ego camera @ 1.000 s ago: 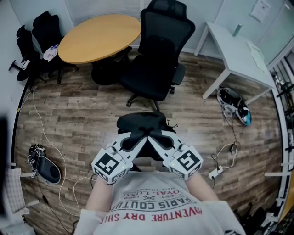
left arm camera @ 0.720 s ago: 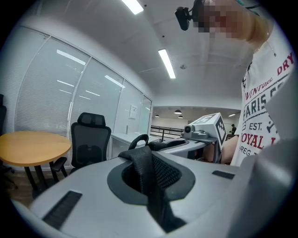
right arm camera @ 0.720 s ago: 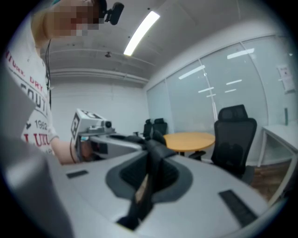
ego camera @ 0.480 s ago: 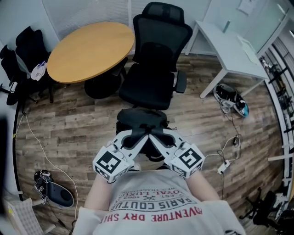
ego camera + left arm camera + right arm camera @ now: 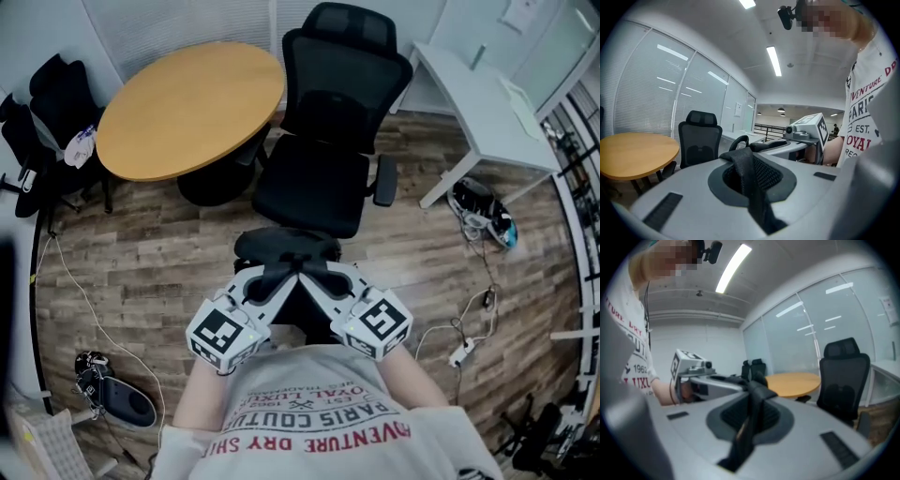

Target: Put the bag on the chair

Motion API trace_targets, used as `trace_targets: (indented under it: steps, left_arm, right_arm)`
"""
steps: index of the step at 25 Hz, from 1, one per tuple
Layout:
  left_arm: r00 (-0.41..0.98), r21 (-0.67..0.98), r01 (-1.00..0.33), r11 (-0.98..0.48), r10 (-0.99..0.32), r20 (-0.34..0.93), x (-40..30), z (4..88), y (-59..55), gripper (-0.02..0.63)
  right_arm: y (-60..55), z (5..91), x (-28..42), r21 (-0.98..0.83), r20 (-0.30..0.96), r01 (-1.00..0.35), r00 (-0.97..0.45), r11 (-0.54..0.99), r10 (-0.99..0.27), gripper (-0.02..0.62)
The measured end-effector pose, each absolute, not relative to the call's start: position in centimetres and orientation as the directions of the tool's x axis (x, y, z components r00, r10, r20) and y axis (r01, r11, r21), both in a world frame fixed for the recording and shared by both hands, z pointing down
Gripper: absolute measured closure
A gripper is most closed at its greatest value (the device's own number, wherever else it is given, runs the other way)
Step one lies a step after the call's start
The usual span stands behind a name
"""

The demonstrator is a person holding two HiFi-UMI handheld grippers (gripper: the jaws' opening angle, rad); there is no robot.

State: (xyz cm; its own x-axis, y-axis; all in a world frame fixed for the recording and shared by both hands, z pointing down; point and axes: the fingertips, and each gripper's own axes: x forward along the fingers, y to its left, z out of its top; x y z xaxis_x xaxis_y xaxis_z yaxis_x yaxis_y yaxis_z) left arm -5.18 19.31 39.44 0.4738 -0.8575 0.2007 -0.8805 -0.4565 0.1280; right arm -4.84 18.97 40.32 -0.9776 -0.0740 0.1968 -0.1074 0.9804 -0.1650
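Note:
A black bag (image 5: 284,247) hangs over the wood floor, just in front of the black office chair (image 5: 317,190). My left gripper (image 5: 279,276) and right gripper (image 5: 316,276) meet tip to tip above it. In the left gripper view a black webbing strap (image 5: 750,171) is pinched between the shut jaws, with the chair (image 5: 698,143) beyond. The right gripper view shows another strap (image 5: 752,416) clamped in its jaws and the chair (image 5: 843,380) at the right. Most of the bag is hidden under the grippers.
A round wooden table (image 5: 183,103) stands left of the chair, with dark chairs (image 5: 52,112) beyond it. A white desk (image 5: 478,94) is at the right, shoes (image 5: 483,214) under it. Cables and a power strip (image 5: 459,352) lie on the floor, and a dark object (image 5: 112,398) at lower left.
The chair has come nearer to the bag and grippers in the head view. Both grippers stay shut on the straps, held together as before.

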Motion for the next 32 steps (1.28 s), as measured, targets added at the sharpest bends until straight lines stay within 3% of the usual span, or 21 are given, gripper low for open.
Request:
trace_targets:
  steps: [15, 24, 32]
  left_arm:
    - [0.405, 0.097, -0.914, -0.393, -0.889, 0.215, -7.9, 39.4, 2.5, 0.56]
    - [0.466, 0.127, -0.885, -0.448, -0.856, 0.226, -8.3, 39.9, -6.7, 0.56]
    - [0.627, 0.153, -0.778, -0.609, -0.743, 0.233, -10.8, 40.4, -15.6, 0.56]
  right_arm:
    - [2.3, 40.3, -7.7, -0.132, 0.208, 0.014, -0.977, 0.991, 0.042, 0.551]
    - [-7.1, 40.5, -8.0, -0.142, 0.225, -0.09, -0.973, 0.986, -0.057, 0.551]
    - [-15.9, 41.1, -10.5, -0.164, 0.234, -0.277, -0.943, 0.947, -0.236, 0.551]
